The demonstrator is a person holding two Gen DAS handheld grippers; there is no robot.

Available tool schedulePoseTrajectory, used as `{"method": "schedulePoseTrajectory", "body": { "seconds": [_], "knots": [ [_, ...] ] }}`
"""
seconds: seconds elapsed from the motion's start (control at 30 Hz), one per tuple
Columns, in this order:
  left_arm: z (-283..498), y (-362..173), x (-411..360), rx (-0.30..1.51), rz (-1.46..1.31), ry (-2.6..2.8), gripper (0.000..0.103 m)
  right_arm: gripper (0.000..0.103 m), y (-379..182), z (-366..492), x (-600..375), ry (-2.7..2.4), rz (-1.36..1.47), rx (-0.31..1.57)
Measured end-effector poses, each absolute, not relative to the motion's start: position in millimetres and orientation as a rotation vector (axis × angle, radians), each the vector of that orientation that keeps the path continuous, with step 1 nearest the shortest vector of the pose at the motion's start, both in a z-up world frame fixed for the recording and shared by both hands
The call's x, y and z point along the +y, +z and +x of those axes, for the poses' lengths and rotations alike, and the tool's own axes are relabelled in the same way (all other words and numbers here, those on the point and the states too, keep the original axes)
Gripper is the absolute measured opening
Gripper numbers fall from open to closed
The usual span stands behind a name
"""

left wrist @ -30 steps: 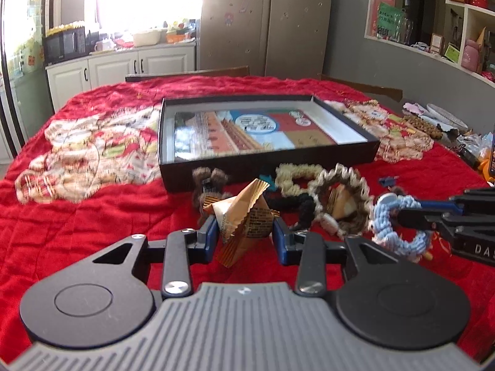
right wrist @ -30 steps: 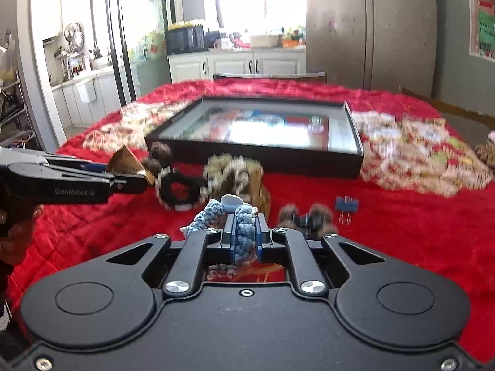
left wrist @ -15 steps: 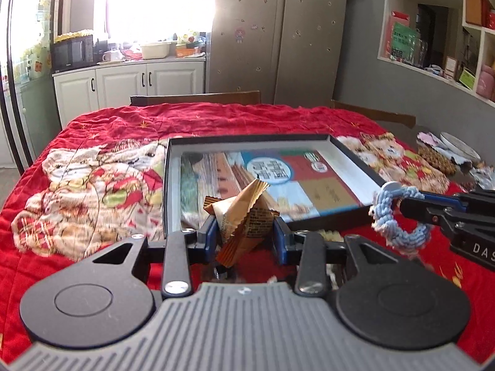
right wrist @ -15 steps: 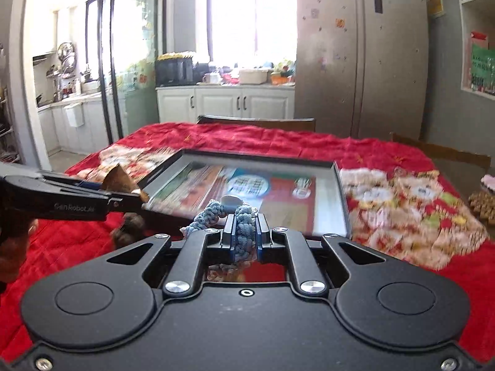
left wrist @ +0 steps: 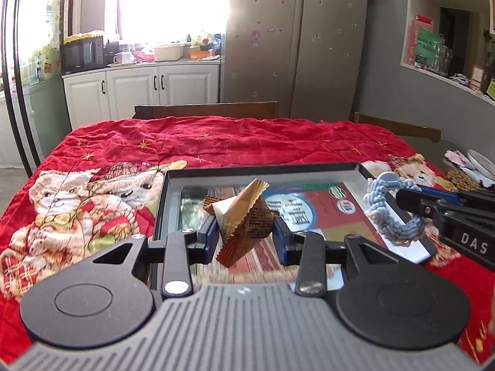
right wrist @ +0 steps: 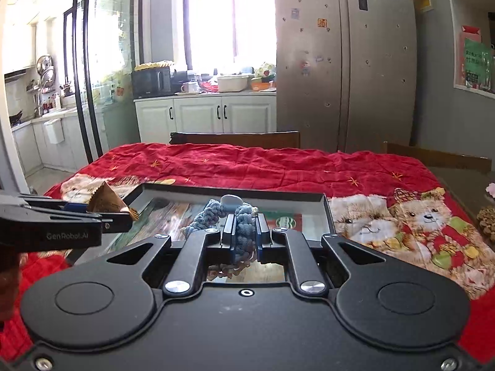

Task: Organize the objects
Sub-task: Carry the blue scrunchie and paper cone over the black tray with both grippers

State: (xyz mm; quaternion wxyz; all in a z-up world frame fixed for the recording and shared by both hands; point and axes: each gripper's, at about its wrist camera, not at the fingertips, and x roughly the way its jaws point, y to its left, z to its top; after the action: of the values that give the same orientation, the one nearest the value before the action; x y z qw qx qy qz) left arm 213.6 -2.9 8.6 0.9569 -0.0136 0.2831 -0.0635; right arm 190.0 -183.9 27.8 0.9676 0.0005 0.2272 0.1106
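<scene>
- While both grippers hang above the black tray, our left gripper pinches a brown snack packet.
- Our right gripper pinches a blue rope ring.

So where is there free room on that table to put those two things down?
The black tray looks bare inside, and both held items, the brown wrapper and the blue rope ring, hang over it. The red cloth beyond the tray's far rim is open too. The table's right edge is cluttered with small items.
</scene>
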Motion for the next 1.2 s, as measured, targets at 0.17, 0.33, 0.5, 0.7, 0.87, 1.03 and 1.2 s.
{"method": "schedulePoseTrajectory", "body": {
  "seconds": [0.17,0.33,0.5,0.7,0.87,1.03,1.2],
  "knots": [
    [237,7,-9,0.568,-0.029,-0.108,0.041,0.012,18,224,-179,0.216,0.018,0.478],
    [258,3,-12,0.57,-0.048,-0.094,0.041,0.012,5,248,-174,0.211,0.008,0.496],
    [276,-6,-13,0.588,-0.058,-0.08,0.041,0.012,-4,266,-171,0.197,0.0,0.501],
    [291,-22,-11,0.626,-0.062,-0.082,0.041,0.012,-15,283,-174,0.198,0.012,0.522],
    [297,-33,-16,0.661,-0.03,-0.094,0.041,0.012,-24,290,-171,0.193,0.008,0.54],
    [300,-37,-15,0.675,-0.027,-0.079,0.042,0.012,-31,297,-170,0.189,0.007,0.569],
    [302,-40,-13,0.693,-0.031,-0.074,0.042,0.012,-37,303,-170,0.193,0.029,0.6]
  ]
}}
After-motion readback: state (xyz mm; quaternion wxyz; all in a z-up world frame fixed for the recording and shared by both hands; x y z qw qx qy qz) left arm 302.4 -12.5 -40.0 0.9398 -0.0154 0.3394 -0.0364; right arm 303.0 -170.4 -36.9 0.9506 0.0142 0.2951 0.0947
